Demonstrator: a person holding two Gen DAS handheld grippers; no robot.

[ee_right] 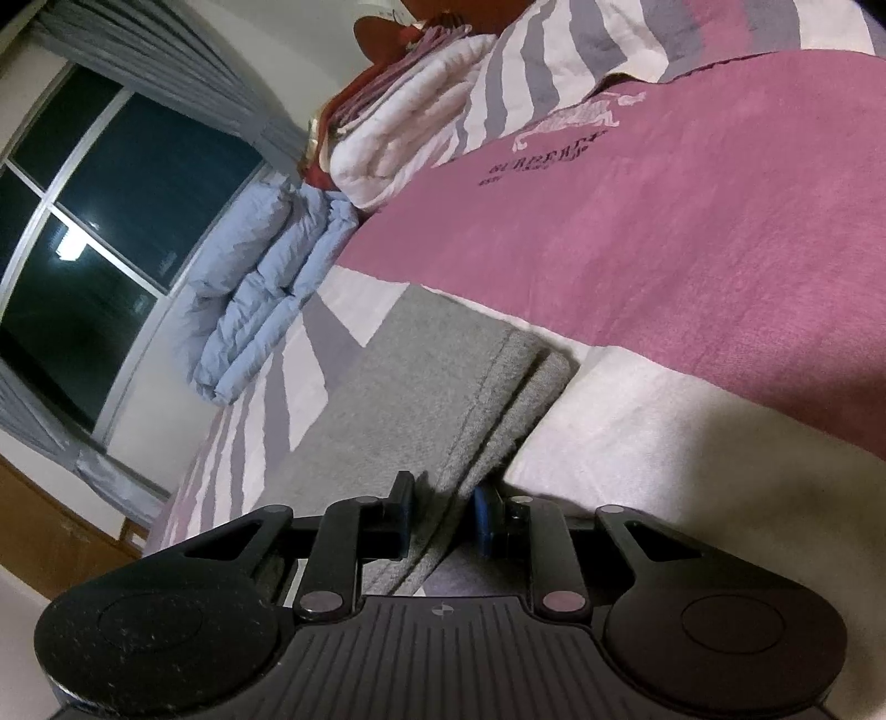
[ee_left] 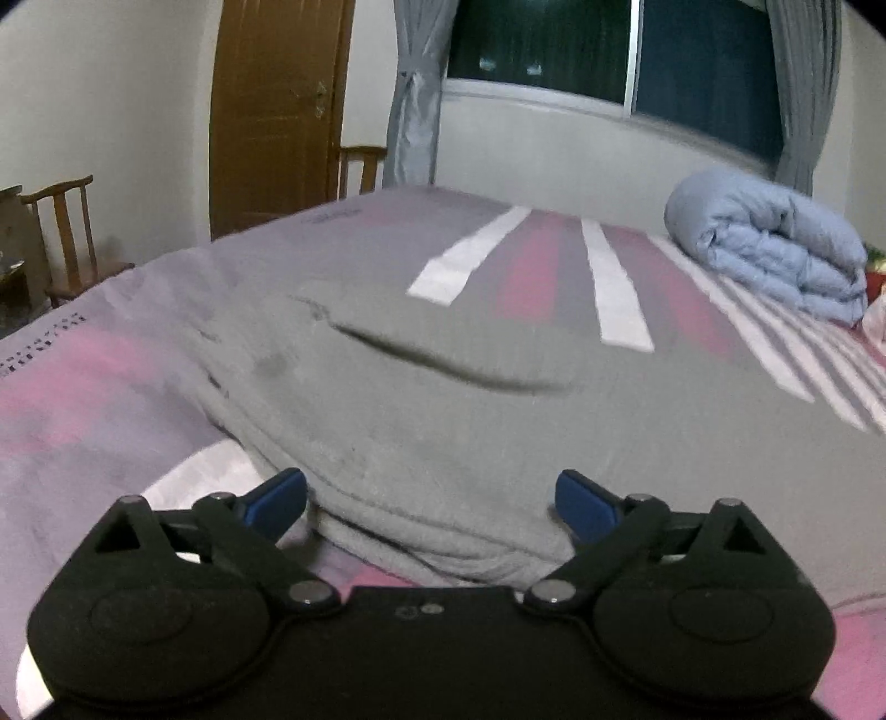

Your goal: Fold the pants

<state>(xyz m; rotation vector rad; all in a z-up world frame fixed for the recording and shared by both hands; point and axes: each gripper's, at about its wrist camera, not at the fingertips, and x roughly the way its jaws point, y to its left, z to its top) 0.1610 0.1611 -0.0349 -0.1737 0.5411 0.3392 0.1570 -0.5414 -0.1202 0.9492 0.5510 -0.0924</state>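
Note:
The grey pants (ee_left: 443,410) lie folded in layers on the striped bed sheet (ee_left: 99,399). My left gripper (ee_left: 432,507) is open, its blue-padded fingers (ee_left: 279,498) spread wide on either side of the stacked near edge of the pants. In the right wrist view the grey pants (ee_right: 421,387) run away from the camera with a folded edge on the right. My right gripper (ee_right: 443,518) is shut on that edge of the pants, cloth pinched between the pads.
A rolled blue quilt (ee_left: 775,243) lies at the bed's far right, also in the right wrist view (ee_right: 260,293). White folded bedding (ee_right: 421,144) is beyond it. Wooden chairs (ee_left: 61,238), a door (ee_left: 277,111) and a window (ee_left: 609,50) stand behind the bed.

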